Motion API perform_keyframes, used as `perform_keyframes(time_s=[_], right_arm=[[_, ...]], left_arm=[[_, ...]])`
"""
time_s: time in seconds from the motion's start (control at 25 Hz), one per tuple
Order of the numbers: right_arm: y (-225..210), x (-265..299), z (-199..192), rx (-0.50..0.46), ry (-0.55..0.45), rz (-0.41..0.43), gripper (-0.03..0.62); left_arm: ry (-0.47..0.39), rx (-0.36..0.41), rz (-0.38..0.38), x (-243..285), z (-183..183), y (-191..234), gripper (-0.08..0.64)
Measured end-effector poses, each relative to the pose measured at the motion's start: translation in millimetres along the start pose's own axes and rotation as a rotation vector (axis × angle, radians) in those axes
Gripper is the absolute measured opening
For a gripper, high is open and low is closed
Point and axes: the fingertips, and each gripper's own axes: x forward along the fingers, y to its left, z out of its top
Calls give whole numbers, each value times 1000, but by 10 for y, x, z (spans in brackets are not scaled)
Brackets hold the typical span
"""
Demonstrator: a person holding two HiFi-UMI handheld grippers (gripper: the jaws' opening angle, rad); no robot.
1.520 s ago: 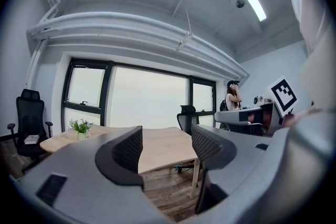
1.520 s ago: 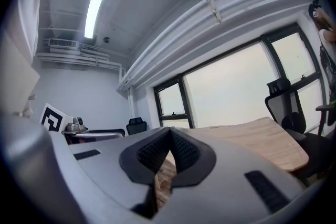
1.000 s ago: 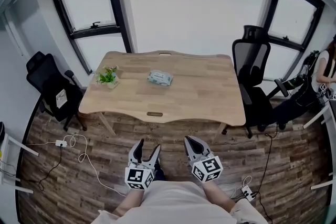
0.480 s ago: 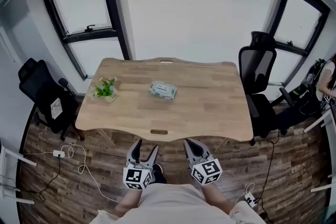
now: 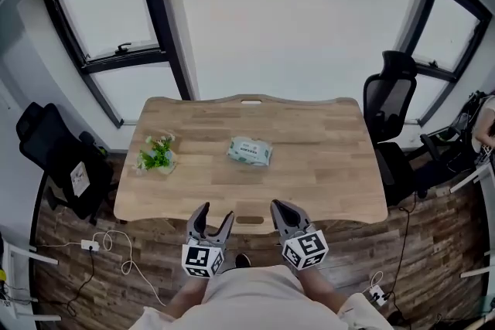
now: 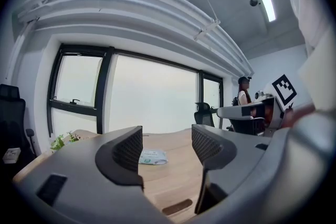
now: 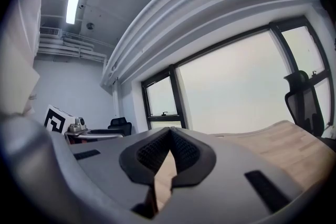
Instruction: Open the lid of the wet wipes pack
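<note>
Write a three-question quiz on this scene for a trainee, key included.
1. True or false: the wet wipes pack lies on the table, and neither gripper touches it.
2. The left gripper has its jaws: A apart with nothing gripped; B shut on the pack; C shut on nothing.
3. Fill in: in the head view, a small potted ___ stands on the table to the left of the pack.

Key: 1 true; 2 A; 3 plant.
</note>
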Motion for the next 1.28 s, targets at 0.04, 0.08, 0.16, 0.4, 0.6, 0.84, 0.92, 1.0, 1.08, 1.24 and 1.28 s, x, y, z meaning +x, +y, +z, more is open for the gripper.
perform_keyframes(time_s=[0.04,0.08,0.16,0.4,0.6,0.84,0.92,1.0,1.08,1.24,1.28], right_arm=[[0,107,31,-3,-3,-2,8],[-6,200,56,-5,-5,-5,8],[-21,339,81,-7,-1,-14,8],[-123,543,48,-5,20,-34,8],[-285,569,32,2,31,-36,8],[-489,631,13,20,52,20,8],[-532,663,49,14,62,56,8],[-594,693,89,3,66,82,8],[-663,718,118,3,65,95,8],[-781,729,118,8,72,106,8],[-809,730,109,10,76,107,8]], left_arm=[[-1,2,-7,70,18,82,299],[-2,4,-15,136,35,153,299],[-3,3,-26,235,62,266,299],[11,-11,-38,459,20,458,299],[22,-18,-37,596,-14,405,299],[26,-13,32,722,1,373,299],[20,-30,78,753,41,406,299],[14,-34,103,807,70,402,299],[14,-34,113,871,77,373,299],[26,-38,122,963,27,275,299],[32,-40,122,984,4,254,299]])
